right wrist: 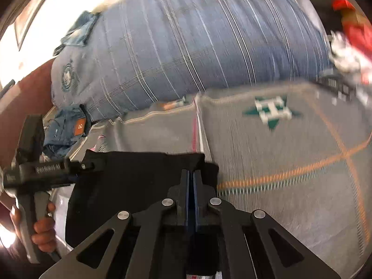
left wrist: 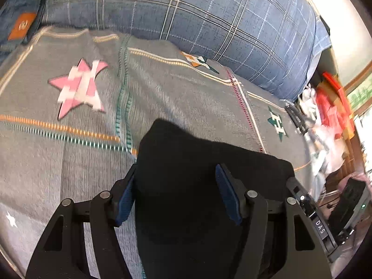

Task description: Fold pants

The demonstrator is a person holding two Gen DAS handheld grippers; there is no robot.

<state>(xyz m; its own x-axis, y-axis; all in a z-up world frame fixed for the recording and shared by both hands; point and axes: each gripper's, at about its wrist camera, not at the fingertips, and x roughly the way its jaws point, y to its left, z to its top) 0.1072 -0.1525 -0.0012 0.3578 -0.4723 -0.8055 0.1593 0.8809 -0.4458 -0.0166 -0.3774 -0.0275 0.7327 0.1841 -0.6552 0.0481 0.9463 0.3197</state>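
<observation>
The black pants (left wrist: 197,174) lie folded on a grey bedspread (left wrist: 69,162) with star patches. In the left wrist view my left gripper (left wrist: 176,183) is open, its blue-padded fingers (left wrist: 226,193) standing apart over the black cloth. In the right wrist view my right gripper (right wrist: 191,179) is shut on the near right part of the black pants (right wrist: 139,179). The left gripper (right wrist: 90,165) shows there at the pants' left edge, held by a hand (right wrist: 43,230).
A large blue plaid duvet (left wrist: 209,23) is heaped along the back of the bed. Folded blue jeans with an orange label (right wrist: 67,127) lie at the far left. Red and white clutter (left wrist: 325,107) and a black device (left wrist: 351,197) sit off the bed's right side.
</observation>
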